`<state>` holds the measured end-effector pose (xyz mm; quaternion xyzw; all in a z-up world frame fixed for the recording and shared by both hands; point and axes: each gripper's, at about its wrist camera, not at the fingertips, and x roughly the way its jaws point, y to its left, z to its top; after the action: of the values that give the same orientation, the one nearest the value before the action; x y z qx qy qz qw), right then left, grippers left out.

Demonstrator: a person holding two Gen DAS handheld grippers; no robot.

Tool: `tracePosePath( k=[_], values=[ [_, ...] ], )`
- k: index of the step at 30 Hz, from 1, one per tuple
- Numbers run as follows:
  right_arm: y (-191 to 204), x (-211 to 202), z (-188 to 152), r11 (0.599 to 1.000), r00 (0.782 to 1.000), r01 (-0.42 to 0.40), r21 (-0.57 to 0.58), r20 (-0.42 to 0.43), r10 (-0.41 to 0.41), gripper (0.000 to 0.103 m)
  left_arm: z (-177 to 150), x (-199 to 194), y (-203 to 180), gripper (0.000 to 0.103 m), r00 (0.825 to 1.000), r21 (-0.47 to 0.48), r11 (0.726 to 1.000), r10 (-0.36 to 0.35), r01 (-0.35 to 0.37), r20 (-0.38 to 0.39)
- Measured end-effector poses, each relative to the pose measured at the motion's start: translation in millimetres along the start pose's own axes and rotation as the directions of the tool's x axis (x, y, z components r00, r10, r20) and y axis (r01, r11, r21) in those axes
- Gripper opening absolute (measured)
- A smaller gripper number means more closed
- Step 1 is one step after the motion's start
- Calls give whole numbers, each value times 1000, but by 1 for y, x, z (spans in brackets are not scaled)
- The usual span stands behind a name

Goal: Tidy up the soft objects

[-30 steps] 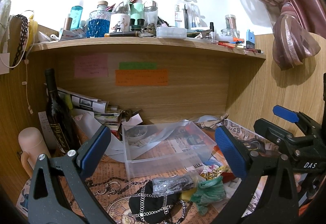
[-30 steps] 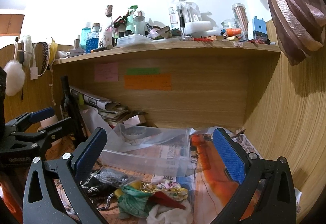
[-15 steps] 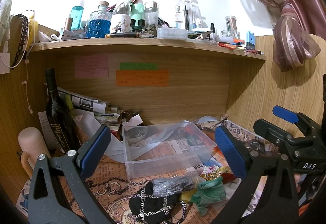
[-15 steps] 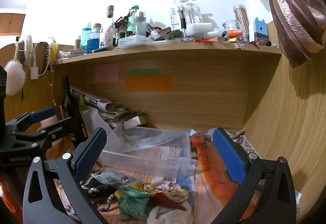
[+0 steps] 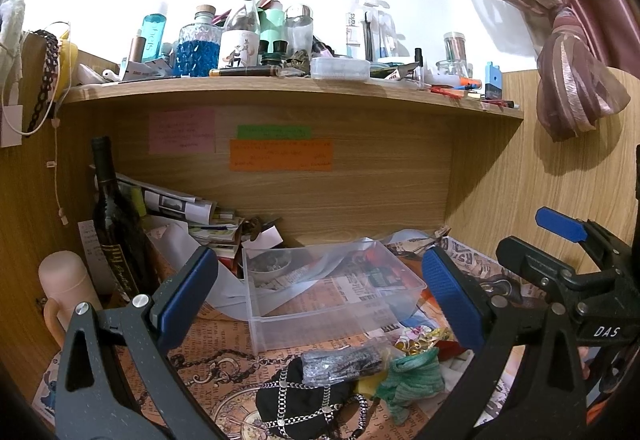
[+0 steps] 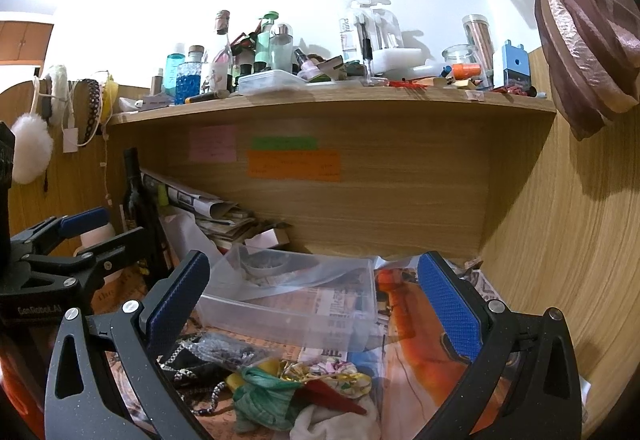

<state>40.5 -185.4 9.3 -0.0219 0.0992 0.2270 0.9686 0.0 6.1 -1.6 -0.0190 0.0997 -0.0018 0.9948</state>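
left gripper (image 5: 320,288): jaws apart, empty
right gripper (image 6: 316,296): jaws apart, empty
soft pile (image 6: 296,388): just below both jaws
bin (image 5: 328,296): beyond the jaws, no soft items visible
progress: seemingly nothing sorted yet

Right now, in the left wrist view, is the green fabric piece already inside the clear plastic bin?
No, the green fabric piece lies on the desk in front of the clear plastic bin, among the other soft items.

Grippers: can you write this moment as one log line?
left gripper: open | right gripper: open | soft pile: untouched | clear bin: no cloth inside
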Motion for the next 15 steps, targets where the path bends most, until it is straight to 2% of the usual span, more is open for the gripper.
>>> tracePosePath(
  k=[11,15],
  values=[
    [1,2,0,1000,1000,-2,-3,-4,2,103,0,1,5,103,1000,-3,1000,4,-4,-10],
    [-2,7,-4,1000,1000,6,3,-21,-6,103,-8,10,7,103,999,-5,1000,-2,2,-52]
  ],
)
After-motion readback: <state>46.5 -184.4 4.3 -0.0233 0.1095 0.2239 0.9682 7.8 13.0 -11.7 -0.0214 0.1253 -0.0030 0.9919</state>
